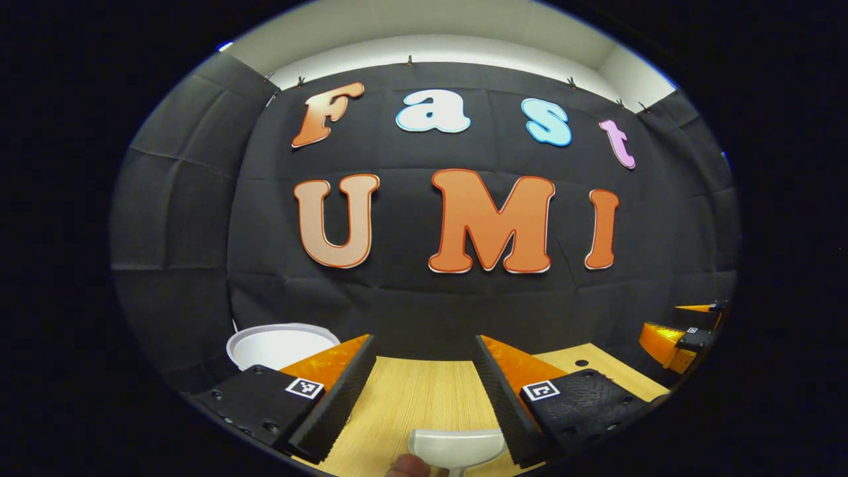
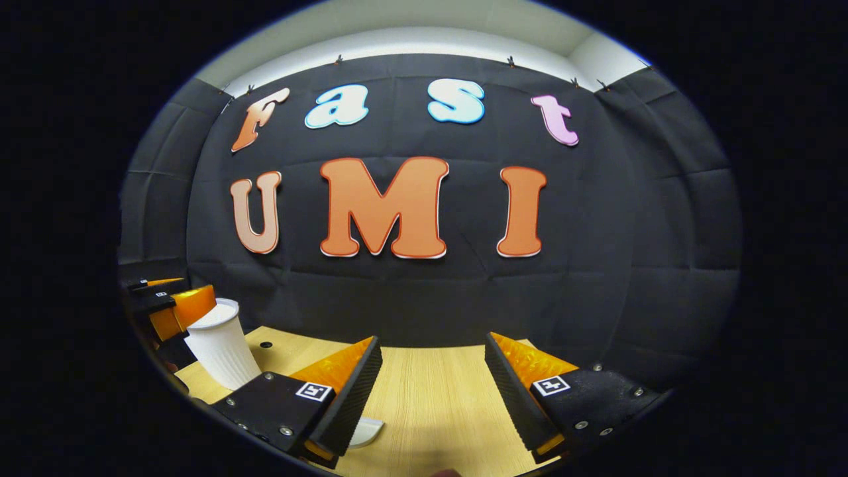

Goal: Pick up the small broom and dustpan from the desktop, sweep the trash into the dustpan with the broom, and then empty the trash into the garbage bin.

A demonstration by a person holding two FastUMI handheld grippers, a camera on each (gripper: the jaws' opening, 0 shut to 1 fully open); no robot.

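Jaws of the left gripper (image 1: pixel 424 361) and right gripper (image 2: pixel 430 361) are held wide apart and empty above the pale wooden desktop (image 1: pixel 424 397), where a white plastic dustpan (image 1: pixel 457 447) lies, with a white ribbed garbage bin (image 2: pixel 222 351) at its left edge.

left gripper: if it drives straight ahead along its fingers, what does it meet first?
Probably the booth wall. The left gripper is open, pointing level over the desktop; the white dustpan sits below the fingers and the white bin off left. Depth unclear.
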